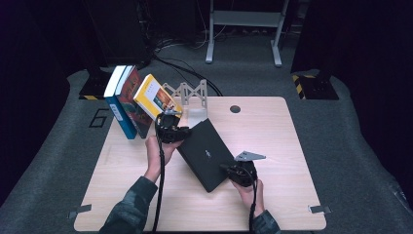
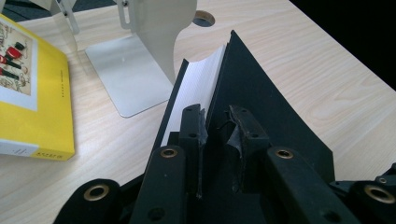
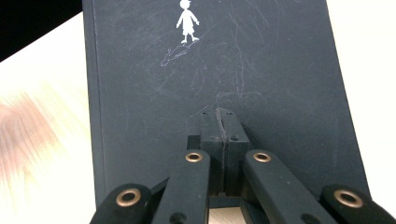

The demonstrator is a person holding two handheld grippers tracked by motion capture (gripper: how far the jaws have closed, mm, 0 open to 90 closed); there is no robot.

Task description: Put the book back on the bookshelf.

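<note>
A black book (image 1: pixel 207 148) lies askew on the middle of the wooden table (image 1: pixel 277 146). My left gripper (image 1: pixel 171 127) is at its far left edge. In the left gripper view it (image 2: pixel 217 123) is shut on the black cover (image 2: pixel 266 98), one jaw against the white pages (image 2: pixel 198 88) and the other outside the cover. My right gripper (image 1: pixel 233 169) is at the book's near right corner. In the right gripper view it (image 3: pixel 219 114) is shut, pads together with nothing between them, its tips over the scuffed cover (image 3: pixel 210 60), which carries a small white figure (image 3: pixel 187 21).
A yellow book (image 1: pixel 155 96) (image 2: pixel 32 93) leans at the back left against a red book (image 1: pixel 130 97) and a blue book (image 1: pixel 117 105). A pale metal bookend (image 1: pixel 192 95) (image 2: pixel 135 70) stands just behind the black book. A round cable hole (image 1: pixel 235 108) is farther back.
</note>
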